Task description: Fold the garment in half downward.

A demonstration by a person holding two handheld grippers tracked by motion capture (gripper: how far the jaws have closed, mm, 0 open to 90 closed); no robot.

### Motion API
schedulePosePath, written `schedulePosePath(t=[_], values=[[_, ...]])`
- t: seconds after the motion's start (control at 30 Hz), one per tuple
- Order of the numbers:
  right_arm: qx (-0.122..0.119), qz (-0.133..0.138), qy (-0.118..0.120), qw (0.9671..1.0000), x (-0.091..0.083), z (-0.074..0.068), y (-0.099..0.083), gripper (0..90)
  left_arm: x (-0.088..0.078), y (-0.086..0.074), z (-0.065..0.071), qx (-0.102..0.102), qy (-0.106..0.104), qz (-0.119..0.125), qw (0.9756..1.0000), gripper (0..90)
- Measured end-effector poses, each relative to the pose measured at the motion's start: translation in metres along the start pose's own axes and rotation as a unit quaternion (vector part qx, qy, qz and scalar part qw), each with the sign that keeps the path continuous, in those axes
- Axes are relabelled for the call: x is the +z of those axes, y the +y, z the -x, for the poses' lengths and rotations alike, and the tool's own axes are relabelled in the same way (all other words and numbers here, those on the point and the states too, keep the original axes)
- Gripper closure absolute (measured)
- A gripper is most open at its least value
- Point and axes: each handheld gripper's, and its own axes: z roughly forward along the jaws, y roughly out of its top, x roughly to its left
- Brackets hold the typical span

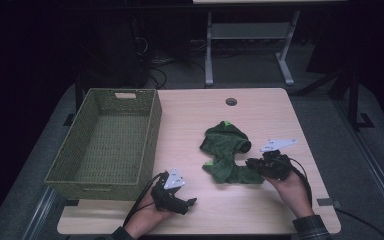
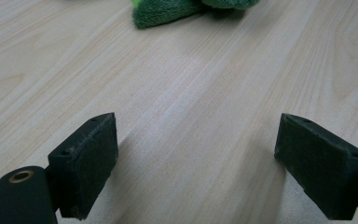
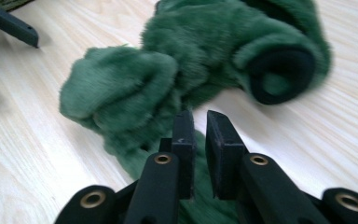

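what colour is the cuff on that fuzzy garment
Black, on the dark green fleece garment; the cuff shows best in the right gripper view.

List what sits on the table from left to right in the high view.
Woven green basket → left gripper → green plush garment → right gripper.
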Motion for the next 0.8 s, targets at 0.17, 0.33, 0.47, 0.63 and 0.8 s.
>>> schedulePosePath(t=[0.17, 0.33, 0.47, 0.63, 0.8], values=[[0.022, 0.004, -0.015, 0.9997, -0.012, 0.016, -0.014, 76.6, 0.000, 0.000, 0.000, -0.002, -0.001, 0.000, 1.0000, 12.6], [0.037, 0.007, -0.029, 0.9989, -0.025, 0.030, -0.031, 68.6, 0.000, 0.000, 0.000, -0.002, -0.001, 0.000, 1.0000, 12.6], [0.046, 0.005, -0.034, 0.9984, -0.031, 0.036, -0.043, 59.9, 0.000, 0.000, 0.000, -0.002, -0.001, 0.000, 1.0000, 12.5], [0.050, 0.007, -0.033, 0.9982, -0.037, 0.040, -0.056, 53.5, 0.000, 0.000, 0.000, -0.002, -0.001, 0.000, 1.0000, 12.5], [0.057, 0.013, -0.023, 0.9980, -0.044, 0.042, -0.064, 46.0, 0.000, 0.000, 0.000, -0.002, -0.001, 0.000, 1.0000, 12.6]])
